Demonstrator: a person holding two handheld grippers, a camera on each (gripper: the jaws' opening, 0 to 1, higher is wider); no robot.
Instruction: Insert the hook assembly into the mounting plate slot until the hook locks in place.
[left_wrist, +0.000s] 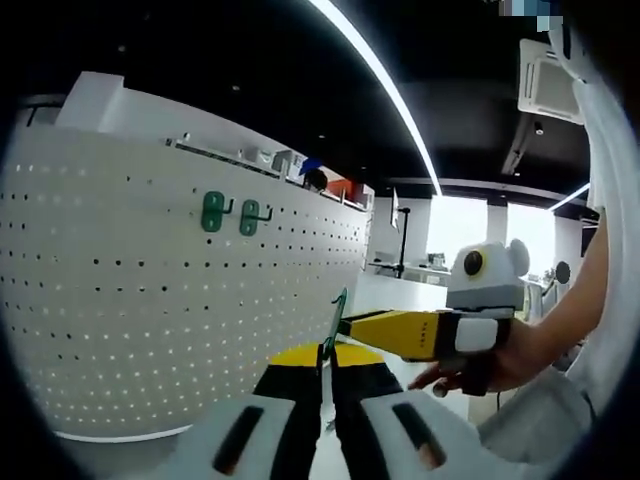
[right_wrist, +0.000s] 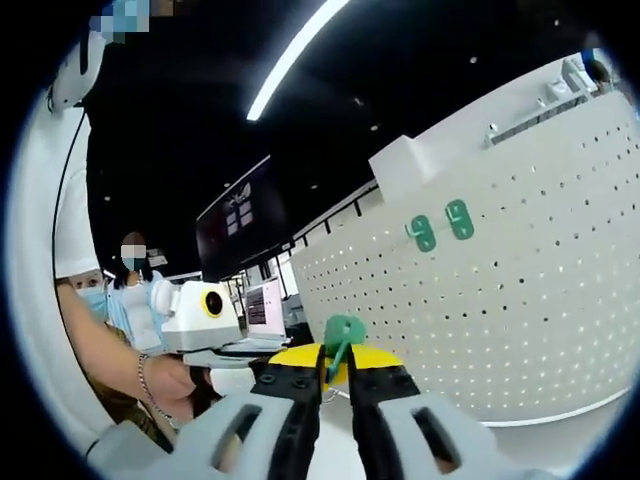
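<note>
Two green hooks (left_wrist: 228, 213) already sit on the white pegboard (left_wrist: 150, 330), side by side, at about 10 o'clock in the left gripper view and at about 1 o'clock in the right gripper view. A third green hook (right_wrist: 341, 336) is not yet mounted.

In the right gripper view the right tongs (right_wrist: 335, 375) are closed almost fully on this hook, which stands up just above their tips. In the left gripper view the left tongs (left_wrist: 326, 372) are also nearly closed, with the thin edge of the hook (left_wrist: 338, 318) rising between the tips. The right tongs come in from 3 o'clock and meet the hook there. I cannot tell for sure how firmly each of the tongs pinches it.

My judgement is that the step in hand is to carry the hook to the board. To do this well, one pair of tongs should keep a firm hold on the flat green plate, leaving its back side free. The hook should face the board squarely, its pegs lined up with a row of holes near the two mounted hooks. Then press straight in and down, without twisting. If both tongs pull in different directions, the hook may slip out.
</note>
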